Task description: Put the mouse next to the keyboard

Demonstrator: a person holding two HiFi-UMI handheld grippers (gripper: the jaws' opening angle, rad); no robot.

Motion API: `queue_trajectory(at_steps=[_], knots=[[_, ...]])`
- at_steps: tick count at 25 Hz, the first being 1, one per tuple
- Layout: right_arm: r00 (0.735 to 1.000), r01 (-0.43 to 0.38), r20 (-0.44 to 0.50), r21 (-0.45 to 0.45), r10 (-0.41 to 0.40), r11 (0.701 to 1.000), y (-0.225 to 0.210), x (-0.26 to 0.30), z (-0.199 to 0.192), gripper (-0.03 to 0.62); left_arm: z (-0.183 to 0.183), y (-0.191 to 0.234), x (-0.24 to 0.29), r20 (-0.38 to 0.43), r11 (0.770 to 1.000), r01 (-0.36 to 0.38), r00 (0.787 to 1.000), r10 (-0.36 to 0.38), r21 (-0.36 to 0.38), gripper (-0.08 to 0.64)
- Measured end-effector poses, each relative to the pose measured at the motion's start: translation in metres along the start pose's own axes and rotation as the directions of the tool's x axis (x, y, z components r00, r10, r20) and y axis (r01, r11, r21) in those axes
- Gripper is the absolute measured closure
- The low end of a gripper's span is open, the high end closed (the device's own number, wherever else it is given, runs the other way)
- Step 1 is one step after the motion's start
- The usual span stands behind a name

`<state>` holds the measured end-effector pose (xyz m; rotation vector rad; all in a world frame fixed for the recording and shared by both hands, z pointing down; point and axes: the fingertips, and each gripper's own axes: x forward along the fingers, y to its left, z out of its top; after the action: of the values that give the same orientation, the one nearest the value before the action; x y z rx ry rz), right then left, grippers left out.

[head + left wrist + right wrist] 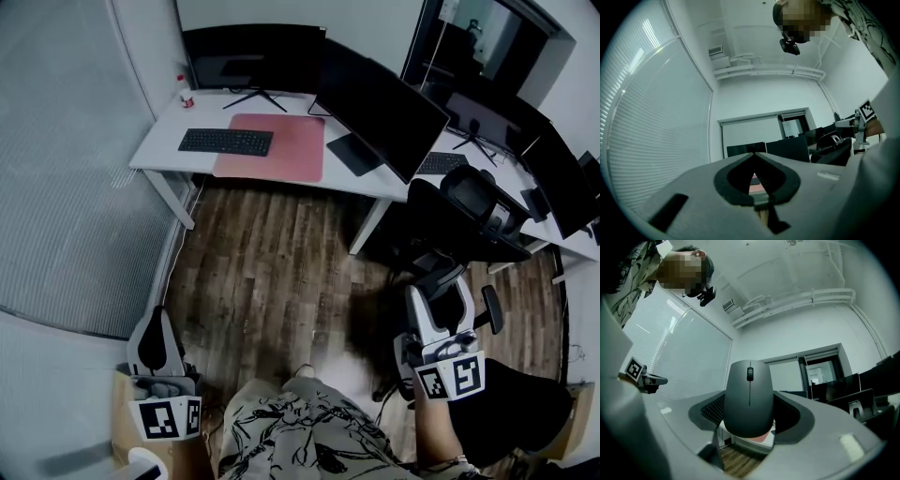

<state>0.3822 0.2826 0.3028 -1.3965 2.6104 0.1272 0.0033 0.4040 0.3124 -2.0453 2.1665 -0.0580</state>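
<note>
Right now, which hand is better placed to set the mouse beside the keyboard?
Right. The right tool is shut on the mouse, while the left tool is shut and empty. The keyboard lies on the desk ahead.

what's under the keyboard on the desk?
The keyboard lies with its right part on the pink desk mat and its left end on the white desk. Whatever is directly beneath it is hidden.
</note>
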Motion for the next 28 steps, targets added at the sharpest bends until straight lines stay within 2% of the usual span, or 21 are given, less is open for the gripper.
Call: queue_trajectory(at_steps=[6, 10, 16, 28], knots=[[1.000, -0.008, -0.011, 0.030, 0.009, 1.000, -0.002, 0.017, -0.012, 0.293, -0.002, 0.006, 0.016, -0.006, 1.000, -0.001, 1.000, 0.001, 0.006, 0.561], [1.000, 0.000, -0.004, 0.030, 0.000, 1.000, 0.009, 0.035, -0.016, 0.293, -0.007, 0.017, 0.035, 0.001, 1.000, 0.027, 1.000, -0.027, -0.002, 0.561], [1.000, 0.017, -0.004, 0.021, -0.017, 1.000, 0.027, 0.069, -0.022, 0.293, -0.014, 0.051, 0.070, 0.004, 0.998, 0.054, 0.999, -0.054, 0.011, 0.561], [0.999, 0.052, -0.006, -0.002, -0.052, 0.999, 0.043, 0.125, -0.024, 0.293, -0.022, 0.100, 0.123, 0.026, 0.996, 0.079, 0.997, -0.078, -0.036, 0.561]])
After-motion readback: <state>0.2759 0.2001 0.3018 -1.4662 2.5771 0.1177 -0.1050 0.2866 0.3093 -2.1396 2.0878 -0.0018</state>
